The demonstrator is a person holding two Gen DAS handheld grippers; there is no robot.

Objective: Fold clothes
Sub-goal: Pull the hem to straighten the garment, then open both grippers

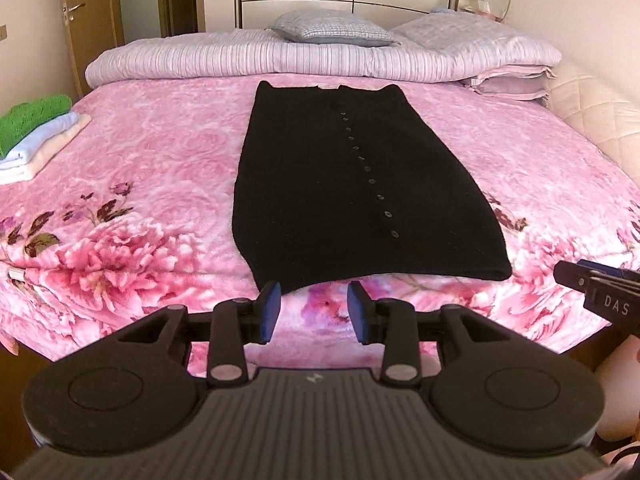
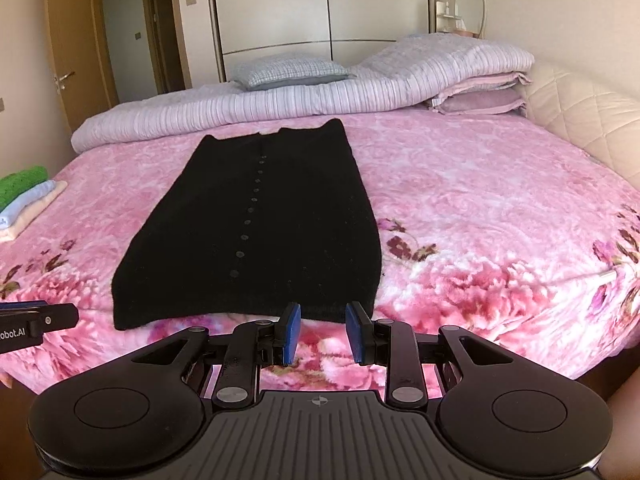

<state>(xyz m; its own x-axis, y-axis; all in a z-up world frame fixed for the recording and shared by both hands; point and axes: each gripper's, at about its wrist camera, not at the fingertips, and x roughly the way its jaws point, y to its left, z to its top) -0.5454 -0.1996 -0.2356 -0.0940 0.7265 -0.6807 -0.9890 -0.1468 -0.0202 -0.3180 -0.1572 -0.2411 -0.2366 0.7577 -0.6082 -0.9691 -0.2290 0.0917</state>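
A black knit cardigan (image 1: 344, 184) with a row of buttons lies flat on the pink floral blanket (image 1: 152, 168), folded into a long narrow strip with its neck at the far end. My left gripper (image 1: 314, 312) hovers just short of the cardigan's near hem, open, with nothing between its blue pads. In the right wrist view the same cardigan (image 2: 256, 232) lies ahead, and my right gripper (image 2: 323, 332) is held above the hem's right part, open and empty. Each gripper shows at the edge of the other's view.
A stack of folded clothes (image 1: 36, 136), green on top, sits at the bed's left edge. A rolled striped duvet (image 1: 256, 60) and pillows (image 1: 332, 30) lie across the far side. The padded headboard (image 2: 580, 112) curves on the right. A wardrobe and door stand behind.
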